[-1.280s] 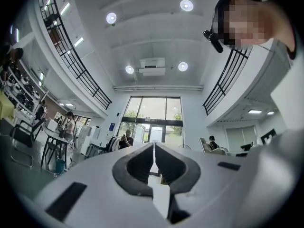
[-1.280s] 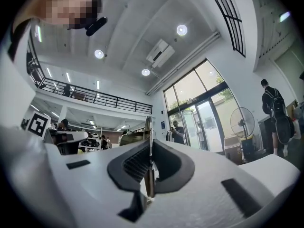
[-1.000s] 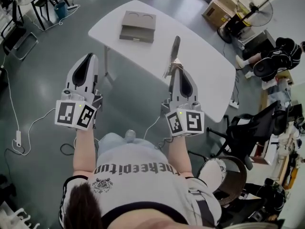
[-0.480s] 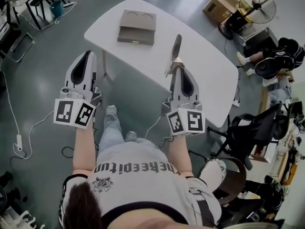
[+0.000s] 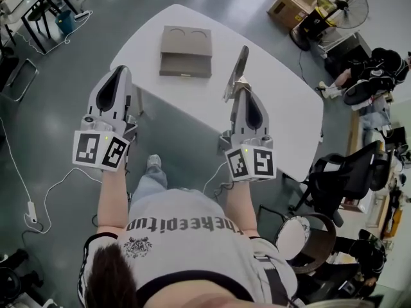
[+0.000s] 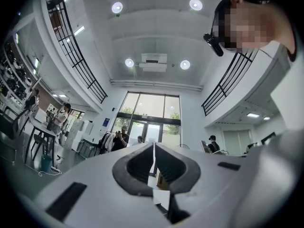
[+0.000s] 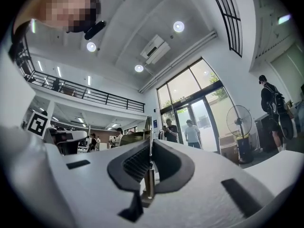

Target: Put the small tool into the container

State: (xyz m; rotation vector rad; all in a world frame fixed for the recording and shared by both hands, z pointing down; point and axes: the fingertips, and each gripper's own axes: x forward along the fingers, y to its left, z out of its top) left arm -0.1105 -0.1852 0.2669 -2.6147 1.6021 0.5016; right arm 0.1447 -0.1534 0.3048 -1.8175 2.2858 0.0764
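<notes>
Moved: since a second ago the bench (image 5: 276, 101) has drawn closer under both my claws, and the container (image 5: 185, 50) sits lower in the head view than it did. My shoe (image 5: 153, 162) now shows on the floor between my arms.
Left claw (image 5: 119, 70): narrow, its tip hanging over the near-left edge of the bench. In the left gripper view this claw (image 6: 153, 148) has its two dark pads all but together, with only a thin slit between them and nothing in it.
Right claw (image 5: 242, 86): closed on the small tool (image 5: 236, 69). In the right gripper view the tool (image 7: 149, 182) runs as a thin metal strip clamped between the pads and stands out past their tips.
Small tool: a flat, slim metal piece, slanted up and away from me. I hold it in the air over the bench, to the right of the container and apart from it.
Container: a brown, flat box with two round hollows in its top and a lower step on the side toward me. It lies on the far-left part of the white bench.
Marker cubes: one at the back of each claw, facing up at my head.
Surroundings: a standing fan (image 5: 343, 5) and a cardboard box (image 5: 290, 6) are beyond the bench's far right end. A black chair (image 5: 334, 172) is off its right side.
</notes>
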